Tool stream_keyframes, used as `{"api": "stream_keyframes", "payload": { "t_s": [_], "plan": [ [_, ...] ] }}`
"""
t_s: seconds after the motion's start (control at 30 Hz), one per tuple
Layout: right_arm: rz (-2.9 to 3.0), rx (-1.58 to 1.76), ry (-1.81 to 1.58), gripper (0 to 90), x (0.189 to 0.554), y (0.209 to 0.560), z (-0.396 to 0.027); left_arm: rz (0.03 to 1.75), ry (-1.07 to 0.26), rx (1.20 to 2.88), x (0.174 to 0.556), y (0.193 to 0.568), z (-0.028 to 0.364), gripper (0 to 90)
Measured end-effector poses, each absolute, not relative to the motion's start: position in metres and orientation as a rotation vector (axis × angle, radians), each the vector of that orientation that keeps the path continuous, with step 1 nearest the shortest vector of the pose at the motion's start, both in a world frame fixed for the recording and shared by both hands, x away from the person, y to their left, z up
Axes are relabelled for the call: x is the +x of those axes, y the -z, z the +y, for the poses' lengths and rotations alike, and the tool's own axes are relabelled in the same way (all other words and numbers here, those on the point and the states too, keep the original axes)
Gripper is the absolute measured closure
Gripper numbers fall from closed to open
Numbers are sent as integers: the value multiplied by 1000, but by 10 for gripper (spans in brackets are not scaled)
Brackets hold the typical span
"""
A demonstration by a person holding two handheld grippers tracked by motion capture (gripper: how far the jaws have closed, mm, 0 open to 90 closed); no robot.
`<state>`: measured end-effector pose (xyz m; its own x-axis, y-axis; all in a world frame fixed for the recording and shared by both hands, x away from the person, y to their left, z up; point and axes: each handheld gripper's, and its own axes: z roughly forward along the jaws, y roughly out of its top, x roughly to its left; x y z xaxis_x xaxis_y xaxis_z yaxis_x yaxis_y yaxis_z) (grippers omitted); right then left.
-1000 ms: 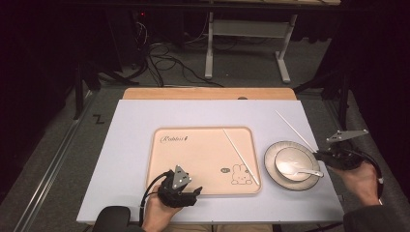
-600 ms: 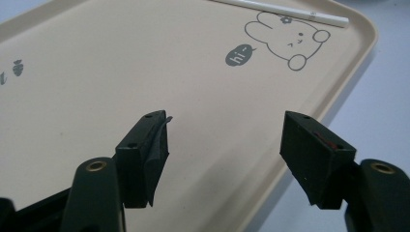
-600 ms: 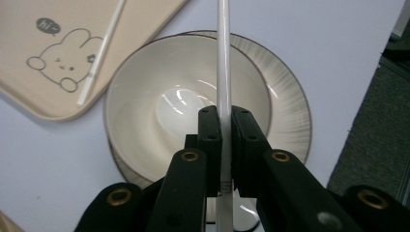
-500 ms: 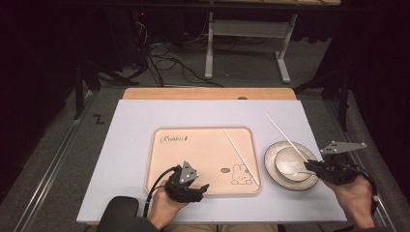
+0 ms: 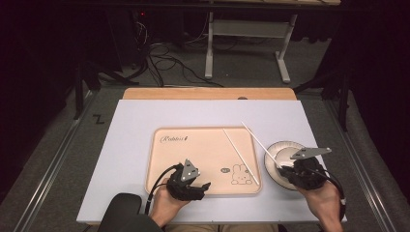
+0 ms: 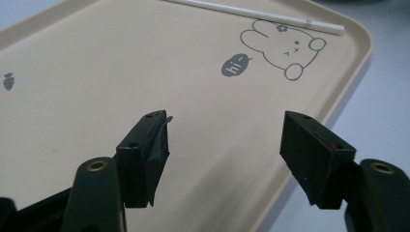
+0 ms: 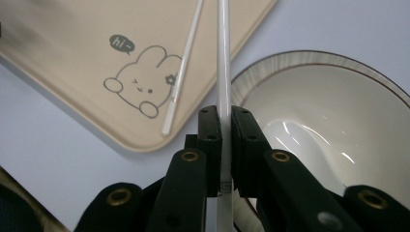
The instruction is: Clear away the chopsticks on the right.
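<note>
Two chopsticks are in play, placed here against the tray (image 5: 167,159). Left gripper (image 5: 196,183) hovers over the tray's near edge, jaws wide apart and holding nothing. One chopstick (image 5: 240,155) lies on the tray's right part, its end beside the printed rabbit (image 5: 239,174). Just right of the tray, the right gripper (image 5: 286,170) has its jaws clamped on the other chopstick (image 5: 255,137), which slants up over the tray's right edge, above the bowl (image 5: 276,151) on the counter (image 5: 130,125).

place: lab | signs: floor cables (image 5: 167,58); metal stand (image 5: 246,43); dark surround
</note>
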<state>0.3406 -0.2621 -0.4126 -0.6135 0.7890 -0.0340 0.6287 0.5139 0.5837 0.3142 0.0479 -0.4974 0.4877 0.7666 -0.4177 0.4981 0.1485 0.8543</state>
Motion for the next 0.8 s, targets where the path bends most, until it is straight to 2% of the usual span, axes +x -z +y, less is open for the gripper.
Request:
{"api": "stream_keyframes", "payload": {
  "t_s": [0.37, 0.8],
  "plan": [
    [2547, 1199, -729, 853, 351, 441, -231, 1144, -287, 1500, 311, 496, 49, 348],
    [2574, 1143, -729, 853, 356, 445, -209, 1147, -292, 1513, 311, 498, 50, 348]
  ]
}}
